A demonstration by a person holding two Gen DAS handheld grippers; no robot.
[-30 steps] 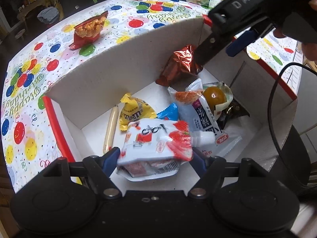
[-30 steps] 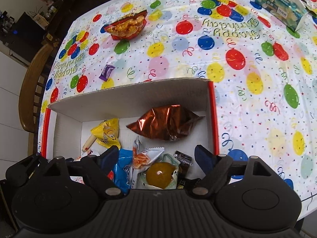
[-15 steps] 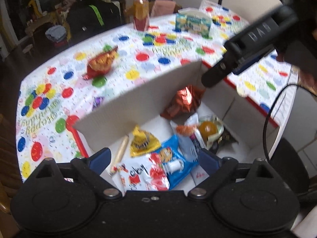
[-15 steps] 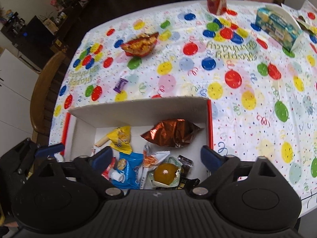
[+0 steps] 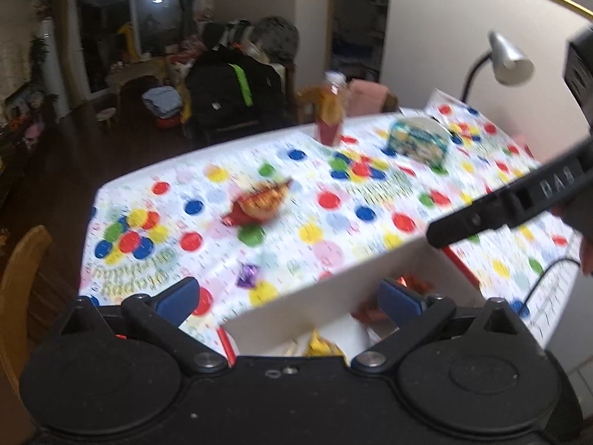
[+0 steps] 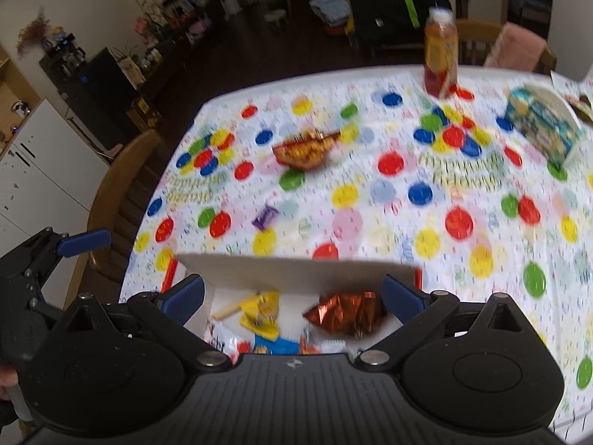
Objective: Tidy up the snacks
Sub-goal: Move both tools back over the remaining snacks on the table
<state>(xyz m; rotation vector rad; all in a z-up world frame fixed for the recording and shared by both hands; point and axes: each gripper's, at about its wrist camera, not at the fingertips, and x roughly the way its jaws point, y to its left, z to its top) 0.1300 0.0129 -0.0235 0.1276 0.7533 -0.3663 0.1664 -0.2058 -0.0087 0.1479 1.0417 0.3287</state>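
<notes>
Left gripper and right gripper both spread wide, empty. Box contents clear only in right view, lower centre: yellow packet, copper bag. Lamp upper right, left view only.

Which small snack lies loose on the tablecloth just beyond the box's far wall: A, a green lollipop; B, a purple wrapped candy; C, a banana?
B: a purple wrapped candy lies on the tablecloth just past the box wall.
</notes>
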